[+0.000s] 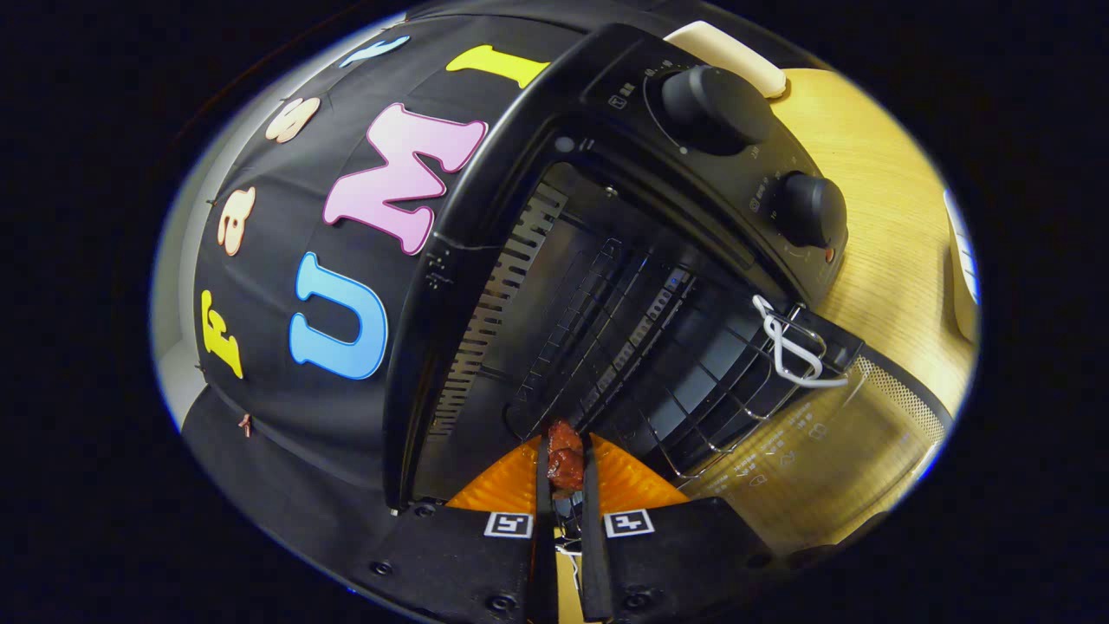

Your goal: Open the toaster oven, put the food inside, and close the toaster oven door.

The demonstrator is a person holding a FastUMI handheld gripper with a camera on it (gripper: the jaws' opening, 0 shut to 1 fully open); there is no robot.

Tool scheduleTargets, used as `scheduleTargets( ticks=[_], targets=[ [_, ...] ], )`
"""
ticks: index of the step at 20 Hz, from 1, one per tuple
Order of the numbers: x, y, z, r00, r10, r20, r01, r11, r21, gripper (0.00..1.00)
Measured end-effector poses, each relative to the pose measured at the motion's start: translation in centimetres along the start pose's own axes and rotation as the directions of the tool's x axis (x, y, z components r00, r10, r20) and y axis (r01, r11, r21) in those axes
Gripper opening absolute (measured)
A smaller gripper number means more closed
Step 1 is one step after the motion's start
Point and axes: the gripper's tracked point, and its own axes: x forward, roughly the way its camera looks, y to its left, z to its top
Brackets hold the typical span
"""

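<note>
The black toaster oven (485, 217) stands open right ahead of me, seen tilted. Its glass door (823, 442) lies folded down over the wooden table, to the right of my fingers. A wire rack (641, 347) shows inside the dark cavity. My gripper (565, 464) is shut on a small reddish-brown piece of food (565, 455), both fingers pressing its sides. The food sits just in front of the oven's opening, at the near edge of the rack.
Two black knobs (715, 108) (810, 208) sit on the oven's control panel. A white wire clip (793, 347) hangs at the door hinge. The wooden table (875, 199) runs beyond the oven, with a white object (962, 269) at its far edge.
</note>
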Motion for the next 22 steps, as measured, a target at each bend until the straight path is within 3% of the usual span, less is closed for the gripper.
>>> scheduleTargets(
  ticks=[8, 11, 12, 14, 22],
  targets=[
    [-1.1, -0.6, 0.2, 0.997, -0.077, -0.002, 0.076, 0.991, -0.113, 0.3],
    [-2.5, -0.3, 0.5, 0.997, -0.076, -0.006, 0.073, 0.976, -0.205, 0.56],
    [-2.9, 0.2, 0.3, 0.998, -0.06, -0.02, 0.054, 0.974, -0.219, 0.73],
    [-3.6, -0.2, 0.1, 0.996, -0.08, -0.028, 0.069, 0.958, -0.277, 0.97],
    [-7.8, -0.3, -0.1, 0.99, -0.113, -0.08, 0.068, 0.898, -0.435, 0.98]
  ],
)
